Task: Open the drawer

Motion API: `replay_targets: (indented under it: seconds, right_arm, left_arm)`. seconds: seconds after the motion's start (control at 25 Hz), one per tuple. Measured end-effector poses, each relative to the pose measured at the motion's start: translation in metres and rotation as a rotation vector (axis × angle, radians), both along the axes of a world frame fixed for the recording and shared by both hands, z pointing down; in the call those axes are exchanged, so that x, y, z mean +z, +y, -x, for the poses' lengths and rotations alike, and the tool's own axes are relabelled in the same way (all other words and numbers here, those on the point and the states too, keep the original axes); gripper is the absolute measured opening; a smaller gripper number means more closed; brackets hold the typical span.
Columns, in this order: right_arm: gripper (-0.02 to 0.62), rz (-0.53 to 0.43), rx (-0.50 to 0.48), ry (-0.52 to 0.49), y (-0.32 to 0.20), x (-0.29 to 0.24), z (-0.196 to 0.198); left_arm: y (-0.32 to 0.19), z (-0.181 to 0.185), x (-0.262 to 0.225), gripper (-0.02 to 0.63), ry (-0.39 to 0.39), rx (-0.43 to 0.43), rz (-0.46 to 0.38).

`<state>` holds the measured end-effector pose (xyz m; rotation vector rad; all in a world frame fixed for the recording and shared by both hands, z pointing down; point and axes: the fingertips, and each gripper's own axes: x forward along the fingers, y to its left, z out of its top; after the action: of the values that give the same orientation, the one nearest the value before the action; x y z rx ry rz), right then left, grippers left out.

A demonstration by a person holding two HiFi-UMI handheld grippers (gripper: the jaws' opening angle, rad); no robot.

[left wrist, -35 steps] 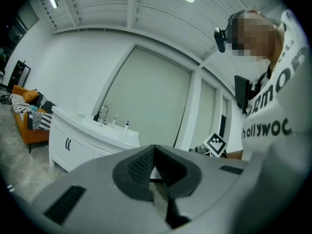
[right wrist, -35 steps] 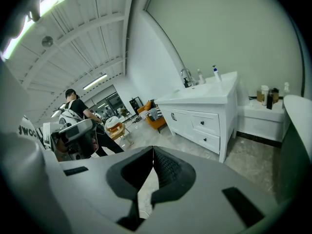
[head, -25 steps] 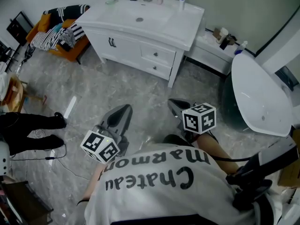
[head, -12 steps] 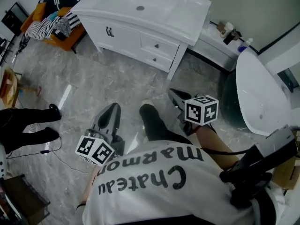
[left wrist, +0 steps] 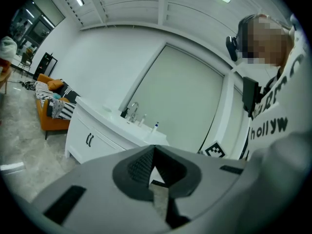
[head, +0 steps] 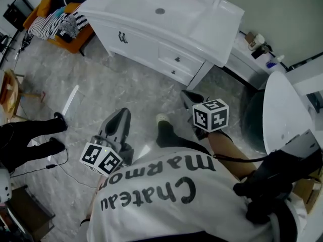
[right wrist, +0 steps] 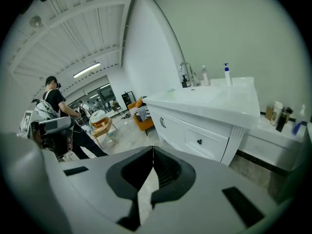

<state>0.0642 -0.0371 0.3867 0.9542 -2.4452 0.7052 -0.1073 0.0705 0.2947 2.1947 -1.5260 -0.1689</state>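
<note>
Sitting closed in the white vanity (head: 151, 21) at the upper middle of the head view, the drawer (head: 179, 59) offers only a small dark knob. The right gripper (head: 186, 96) and left gripper (head: 122, 116) hang well short of it, jaws together and empty. Arriving shut, they would probably bump the knob or slip off it.

I read the vanity top (head: 132, 15) as smooth glossy white, the drawer (head: 179, 60) front as smooth white paint, the floor (head: 126, 87) as polished veined stone
</note>
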Motion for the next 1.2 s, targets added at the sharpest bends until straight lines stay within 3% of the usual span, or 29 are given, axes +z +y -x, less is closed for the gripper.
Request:
replay_targets:
  seconds: [0.12,0.24,0.32,0.56,0.76,0.88,1.04,1.2]
  right_arm:
    - [0.011,0.057,0.134,-0.006,-0.041,0.013,-0.007]
    - [0.011,0.095,0.258,-0.088,-0.077,0.025,-0.012]
    - [0.011,0.078,0.285,-0.109,-0.096,0.034,-0.009]
    - [0.011,0.097,0.303,-0.049,-0.139,0.088,0.010]
    - [0.011,0.103,0.465,-0.022,-0.183,0.136,-0.004]
    - [0.011,0.118,0.558,-0.019,-0.204,0.166,-0.013]
    - [0.011,0.151,0.589,-0.035,-0.221,0.196,-0.010]
    - [0.011,0.204,0.596,-0.028,-0.230,0.222,-0.007]
  left_arm:
    - [-0.037,0.003,0.002,0.008,0.007,0.018,0.018]
    - [-0.074,0.003,0.005,0.008,0.008,0.043,0.028]
    - [-0.095,0.003,0.010,0.008,-0.010,0.061,0.031]
    - [-0.139,-0.003,0.038,0.008,-0.024,0.137,0.036]
    - [-0.173,-0.004,0.066,0.008,0.009,0.082,0.108]
    - [-0.186,-0.006,0.085,0.008,0.017,0.090,0.143]
    - [-0.192,-0.005,0.118,0.008,-0.018,0.125,0.210]
    - [-0.193,0.006,0.133,0.008,-0.015,0.090,0.270]
